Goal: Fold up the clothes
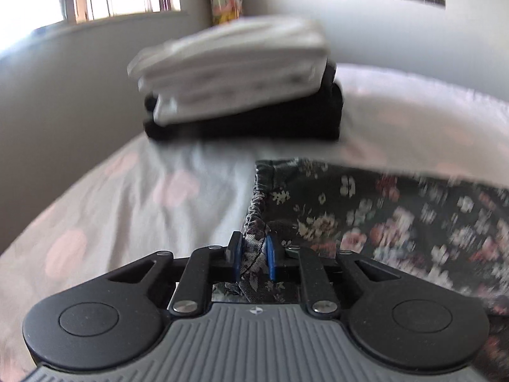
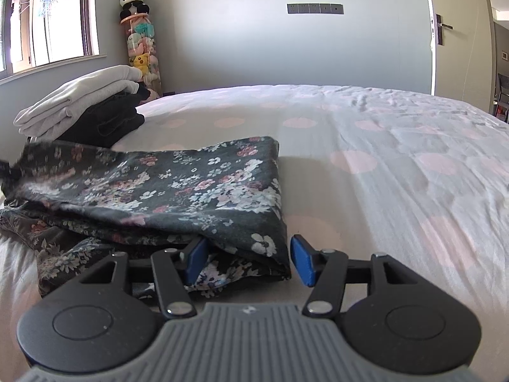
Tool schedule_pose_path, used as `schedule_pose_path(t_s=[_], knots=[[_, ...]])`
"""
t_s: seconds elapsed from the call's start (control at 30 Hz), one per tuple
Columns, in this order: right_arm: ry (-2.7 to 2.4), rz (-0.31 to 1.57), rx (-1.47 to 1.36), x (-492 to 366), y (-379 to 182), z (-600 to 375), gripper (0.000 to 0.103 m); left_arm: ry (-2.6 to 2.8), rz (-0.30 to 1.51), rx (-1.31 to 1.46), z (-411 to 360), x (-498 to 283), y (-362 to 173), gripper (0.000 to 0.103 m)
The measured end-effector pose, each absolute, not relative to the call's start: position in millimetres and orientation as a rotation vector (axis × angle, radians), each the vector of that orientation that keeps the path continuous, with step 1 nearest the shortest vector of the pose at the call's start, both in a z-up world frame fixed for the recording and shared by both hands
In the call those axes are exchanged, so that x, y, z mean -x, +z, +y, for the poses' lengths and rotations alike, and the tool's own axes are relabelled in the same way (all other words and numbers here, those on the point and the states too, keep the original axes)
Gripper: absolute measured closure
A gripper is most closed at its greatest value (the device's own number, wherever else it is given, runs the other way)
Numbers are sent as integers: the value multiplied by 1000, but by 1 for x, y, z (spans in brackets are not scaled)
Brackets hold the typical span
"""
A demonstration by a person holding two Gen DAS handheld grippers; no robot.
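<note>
A dark floral garment [image 2: 165, 187] lies folded over on the bed, with a gathered elastic edge [image 1: 257, 203] running toward the left wrist camera. My left gripper [image 1: 253, 254] is shut on that gathered edge, blue pads pinching the cloth. My right gripper [image 2: 249, 259] stands open around the garment's near right corner [image 2: 264, 245], the left pad tucked under a fold. A stack of folded clothes, white [image 2: 79, 95] over black [image 2: 108, 121], sits at the back left; the left wrist view shows the same stack [image 1: 235, 73], blurred.
The bed sheet [image 2: 397, 159], pale with pink dots, spreads wide to the right. A window [image 2: 47, 19] is at left, a tall tube of plush toys [image 2: 143, 47] in the corner, a door [image 2: 458, 28] at far right.
</note>
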State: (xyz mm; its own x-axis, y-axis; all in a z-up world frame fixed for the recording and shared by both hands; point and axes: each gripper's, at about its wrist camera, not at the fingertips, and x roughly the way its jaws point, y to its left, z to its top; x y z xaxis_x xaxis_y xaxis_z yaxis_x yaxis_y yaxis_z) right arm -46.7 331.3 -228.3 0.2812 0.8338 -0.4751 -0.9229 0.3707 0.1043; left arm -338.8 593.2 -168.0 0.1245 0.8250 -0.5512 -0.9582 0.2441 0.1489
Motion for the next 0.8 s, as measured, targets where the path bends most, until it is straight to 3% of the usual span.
schedule_pose_path(t_s=[0.4,0.43,0.5,0.53,0.8], knots=[[1200,400,130,45,-208,325,44,1342,755,252,603,331,-194,80],[1200,390,154,47,-208,327,46,1343,758,248,603,330,-194,79],[1170,415,252,50,-214,335,67,1345,762,242,602,330,-194,77],[1158,443,278,49,-218,337,69,1345,761,243,602,330,-194,77],[1090,578,351,40,-235,331,71,1349,759,238,602,330,-195,76]])
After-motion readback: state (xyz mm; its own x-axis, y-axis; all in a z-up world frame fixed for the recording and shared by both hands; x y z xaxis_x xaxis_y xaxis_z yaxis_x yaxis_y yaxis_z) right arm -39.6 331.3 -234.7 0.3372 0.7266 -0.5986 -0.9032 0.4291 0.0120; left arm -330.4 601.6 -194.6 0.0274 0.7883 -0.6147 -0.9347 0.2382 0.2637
